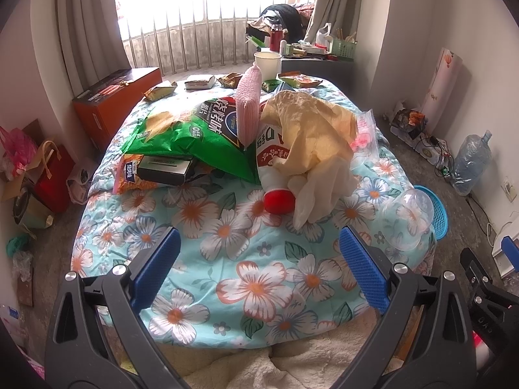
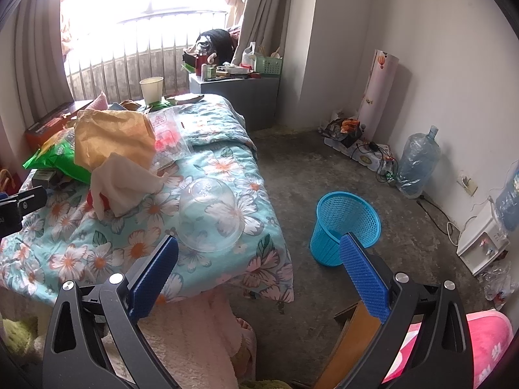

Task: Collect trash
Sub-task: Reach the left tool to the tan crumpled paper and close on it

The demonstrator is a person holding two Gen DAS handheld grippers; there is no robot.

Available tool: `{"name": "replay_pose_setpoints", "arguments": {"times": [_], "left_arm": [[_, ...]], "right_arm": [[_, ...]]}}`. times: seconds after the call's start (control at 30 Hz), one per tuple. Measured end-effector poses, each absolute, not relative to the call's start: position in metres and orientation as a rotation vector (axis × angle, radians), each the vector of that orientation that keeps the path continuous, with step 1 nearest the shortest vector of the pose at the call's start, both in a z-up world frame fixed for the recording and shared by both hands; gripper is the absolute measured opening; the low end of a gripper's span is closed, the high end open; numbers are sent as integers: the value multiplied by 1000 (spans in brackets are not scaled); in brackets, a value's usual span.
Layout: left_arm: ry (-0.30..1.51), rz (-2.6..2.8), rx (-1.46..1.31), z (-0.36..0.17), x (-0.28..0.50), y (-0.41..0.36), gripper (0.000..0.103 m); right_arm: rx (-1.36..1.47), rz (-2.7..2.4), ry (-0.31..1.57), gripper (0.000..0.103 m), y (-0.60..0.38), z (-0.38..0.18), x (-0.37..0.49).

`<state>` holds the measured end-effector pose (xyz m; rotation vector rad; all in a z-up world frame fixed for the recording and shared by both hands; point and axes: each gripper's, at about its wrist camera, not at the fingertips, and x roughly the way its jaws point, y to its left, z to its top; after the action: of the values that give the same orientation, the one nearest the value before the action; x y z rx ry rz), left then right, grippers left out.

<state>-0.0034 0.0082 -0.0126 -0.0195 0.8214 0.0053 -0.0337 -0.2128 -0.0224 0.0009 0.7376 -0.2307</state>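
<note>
Trash lies on a floral-covered table (image 1: 227,259): a green chip bag (image 1: 194,136), a white bottle with a red cap (image 1: 275,175), a yellow paper bag (image 1: 311,123), crumpled white tissue (image 1: 321,188) and a clear plastic bowl (image 1: 408,217), upside down near the right edge. My left gripper (image 1: 259,253) is open and empty, short of the bottle. My right gripper (image 2: 259,256) is open and empty, just in front of the clear bowl (image 2: 211,214). A blue mesh bin (image 2: 343,227) stands on the floor right of the table.
A paper cup (image 1: 267,61), a pink sponge (image 1: 248,103) and small snack wrappers (image 1: 160,92) sit at the table's far end. An orange box (image 1: 113,103) stands at left, a water jug (image 2: 418,162) and cables along the right wall. Pink slipper (image 2: 480,347) at lower right.
</note>
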Motion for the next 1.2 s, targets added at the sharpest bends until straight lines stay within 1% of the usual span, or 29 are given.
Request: {"name": "replay_pose_setpoints", "arguments": {"times": [0.47, 0.63, 0.77, 0.87, 0.93, 0.97, 1.0, 1.03, 1.1, 1.2], "left_arm": [[869, -46, -65, -35, 21, 27, 94], [785, -136, -103, -38, 25, 35, 94], [693, -275, -96, -37, 24, 32, 94], [656, -348, -78, -38, 26, 27, 94], [631, -392, -79, -34, 29, 26, 91], [622, -421, -83, -32, 32, 26, 84], [617, -458, -89, -29, 37, 25, 79], [622, -470, -95, -27, 42, 26, 78], [639, -481, -125, -23, 58, 27, 69], [685, -492, -194, -23, 86, 33, 68]], "right_arm": [[61, -242, 708, 97, -210, -24, -17], [82, -230, 680, 97, -211, -27, -7], [122, -197, 712, 97, -216, -32, 6], [152, -164, 740, 97, -218, -37, 15], [153, -144, 755, 97, -216, -41, 21], [153, -130, 760, 96, -214, -42, 24], [152, -118, 764, 96, -213, -44, 27], [152, -106, 767, 95, -212, -46, 30], [157, -89, 773, 95, -209, -48, 36], [178, -69, 780, 94, -211, -53, 43]]}}
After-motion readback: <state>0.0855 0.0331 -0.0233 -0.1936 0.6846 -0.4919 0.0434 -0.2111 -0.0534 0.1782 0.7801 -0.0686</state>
